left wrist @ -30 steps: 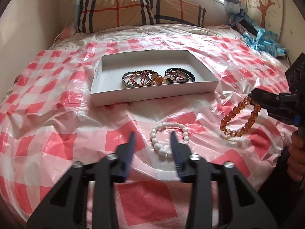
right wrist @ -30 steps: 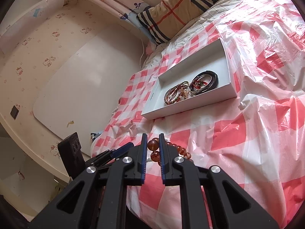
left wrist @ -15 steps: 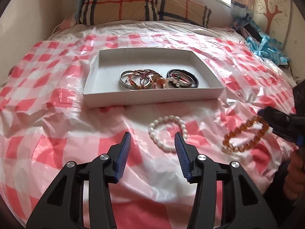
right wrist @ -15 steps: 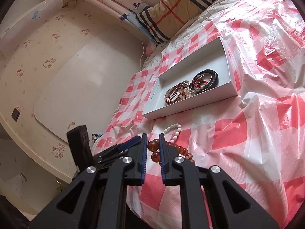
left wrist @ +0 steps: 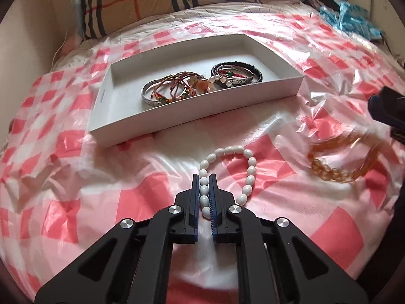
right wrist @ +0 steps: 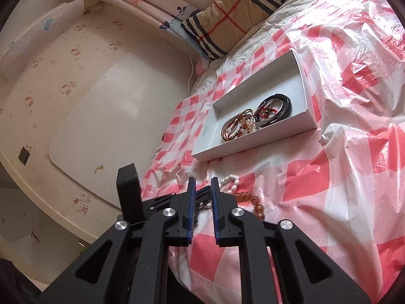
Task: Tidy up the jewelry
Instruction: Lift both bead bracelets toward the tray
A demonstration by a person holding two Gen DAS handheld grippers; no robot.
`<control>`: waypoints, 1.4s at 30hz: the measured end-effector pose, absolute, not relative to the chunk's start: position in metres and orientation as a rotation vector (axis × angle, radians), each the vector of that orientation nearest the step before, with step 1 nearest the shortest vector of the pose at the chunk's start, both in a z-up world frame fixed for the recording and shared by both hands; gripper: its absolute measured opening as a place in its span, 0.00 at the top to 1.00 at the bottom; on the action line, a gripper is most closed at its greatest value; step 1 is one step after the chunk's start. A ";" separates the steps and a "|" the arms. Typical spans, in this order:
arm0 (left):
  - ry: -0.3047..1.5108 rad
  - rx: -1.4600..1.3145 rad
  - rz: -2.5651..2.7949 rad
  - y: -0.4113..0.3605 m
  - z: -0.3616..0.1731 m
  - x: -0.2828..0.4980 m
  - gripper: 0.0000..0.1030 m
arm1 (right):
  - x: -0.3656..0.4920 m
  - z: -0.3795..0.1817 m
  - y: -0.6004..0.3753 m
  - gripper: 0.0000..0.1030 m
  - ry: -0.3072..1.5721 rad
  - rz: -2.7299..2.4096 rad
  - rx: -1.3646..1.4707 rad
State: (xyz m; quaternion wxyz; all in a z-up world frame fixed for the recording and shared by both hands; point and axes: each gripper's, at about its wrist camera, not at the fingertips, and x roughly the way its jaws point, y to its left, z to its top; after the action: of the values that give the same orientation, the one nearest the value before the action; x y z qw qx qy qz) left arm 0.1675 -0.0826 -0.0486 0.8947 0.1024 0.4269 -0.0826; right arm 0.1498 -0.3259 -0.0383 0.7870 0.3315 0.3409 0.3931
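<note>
A white bead bracelet lies on the red-checked plastic sheet in front of a white tray. My left gripper is shut on its left side. An amber bead bracelet, blurred, lies on the sheet to the right, below my right gripper. In the right wrist view my right gripper is slightly open and empty, with the amber bracelet on the sheet beside its right finger. The tray holds several bracelets.
Plaid pillows lie at the head of the bed behind the tray. Blue fabric sits at the far right. A wall runs along the bed's left side.
My left gripper moved forward and closed on the white bracelet. My right gripper opened and let go of the amber bracelet, which now lies on the sheet.
</note>
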 end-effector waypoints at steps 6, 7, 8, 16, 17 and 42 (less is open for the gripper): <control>0.849 0.131 -0.159 -0.067 -0.035 0.146 0.93 | 0.149 -0.038 -0.327 0.86 0.738 0.811 0.696; 0.851 0.125 -0.157 -0.064 -0.036 0.144 0.93 | 0.149 -0.037 -0.327 0.82 0.742 0.796 0.683; 0.851 0.121 -0.156 -0.063 -0.035 0.142 0.93 | 0.148 -0.037 -0.325 0.72 0.746 0.773 0.661; 0.843 0.086 -0.155 -0.057 -0.033 0.142 0.93 | 0.146 -0.044 -0.281 0.69 0.850 0.586 0.292; 0.843 0.082 -0.156 -0.057 -0.033 0.143 0.93 | 0.146 -0.047 -0.273 0.69 0.870 0.573 0.238; 0.846 0.077 -0.168 -0.057 -0.034 0.143 0.93 | 0.150 -0.057 -0.300 0.88 0.861 0.700 0.484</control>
State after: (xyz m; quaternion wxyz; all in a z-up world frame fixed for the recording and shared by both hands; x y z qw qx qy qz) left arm 0.1430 -0.0570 -0.0344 0.9078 0.0374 0.4097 -0.0813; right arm 0.1503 -0.3000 -0.0571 0.8224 0.2277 0.4045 0.3290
